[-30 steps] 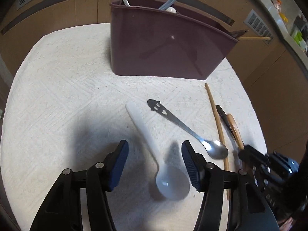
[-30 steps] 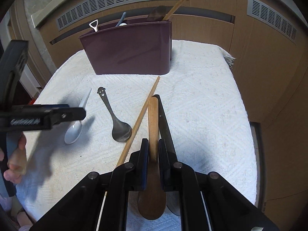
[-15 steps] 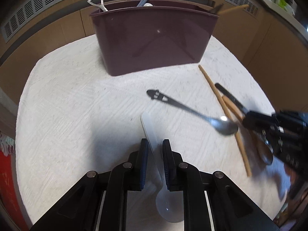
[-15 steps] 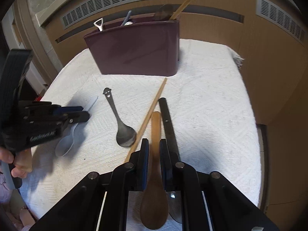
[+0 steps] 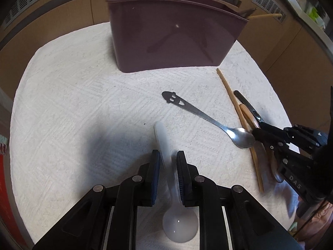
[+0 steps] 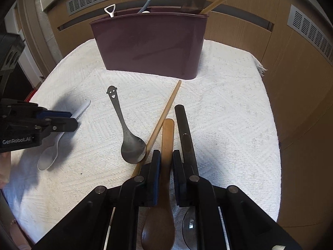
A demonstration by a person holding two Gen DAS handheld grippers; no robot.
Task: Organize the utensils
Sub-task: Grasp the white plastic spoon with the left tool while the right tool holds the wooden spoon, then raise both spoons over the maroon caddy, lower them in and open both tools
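Observation:
A maroon utensil holder (image 5: 172,33) (image 6: 149,43) stands at the far side of a white cloth, with several utensils in it. My left gripper (image 5: 168,164) is shut on the handle of a white plastic spoon (image 5: 163,137), also seen in the right wrist view (image 6: 50,152). My right gripper (image 6: 166,160) is shut on the handle of a wooden spoon (image 6: 167,137). A metal spoon with a smiley handle (image 5: 199,116) (image 6: 122,123), a wooden chopstick (image 6: 164,114) and a black-handled spoon (image 6: 184,129) lie on the cloth between them.
The white woven cloth (image 6: 229,112) covers a small table with wooden panels and vents behind. The table edge drops off at the right. The left gripper's body (image 6: 27,125) shows at the left of the right wrist view.
My left gripper has closed on the white spoon's handle, having been open a second ago. My right gripper stays shut on the wooden spoon and has lifted it slightly.

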